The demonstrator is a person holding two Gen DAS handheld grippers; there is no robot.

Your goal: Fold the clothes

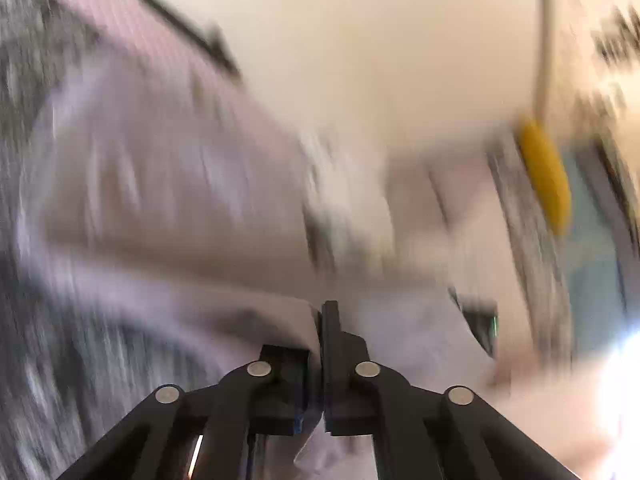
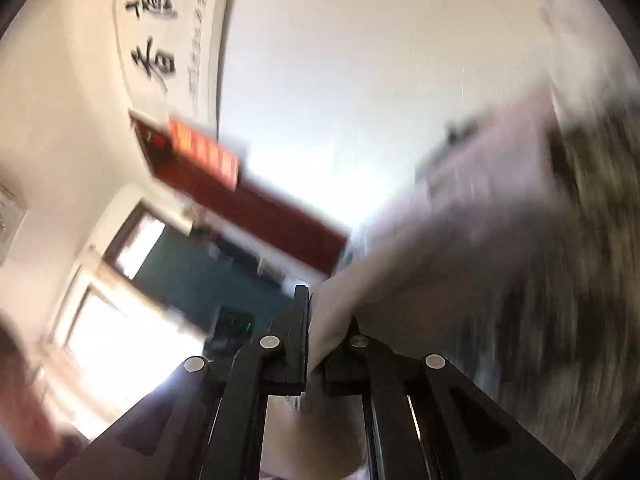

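A pale lilac-grey garment (image 1: 168, 184) hangs stretched in the air, blurred by motion. My left gripper (image 1: 321, 322) is shut on one edge of it, cloth bunched between the black fingers. In the right wrist view the same garment (image 2: 472, 208) runs up and to the right from my right gripper (image 2: 316, 312), which is shut on another edge of it. Both views tilt upward toward the wall and ceiling. The rest of the garment's shape is hidden by blur.
A grey mottled surface (image 1: 48, 360) fills the left of the left wrist view and the right of the right wrist view (image 2: 580, 280). A calligraphy scroll (image 2: 160, 28), a dark red panel (image 2: 256, 208), bright windows (image 2: 120, 344) and a yellow object (image 1: 546, 176) show behind.
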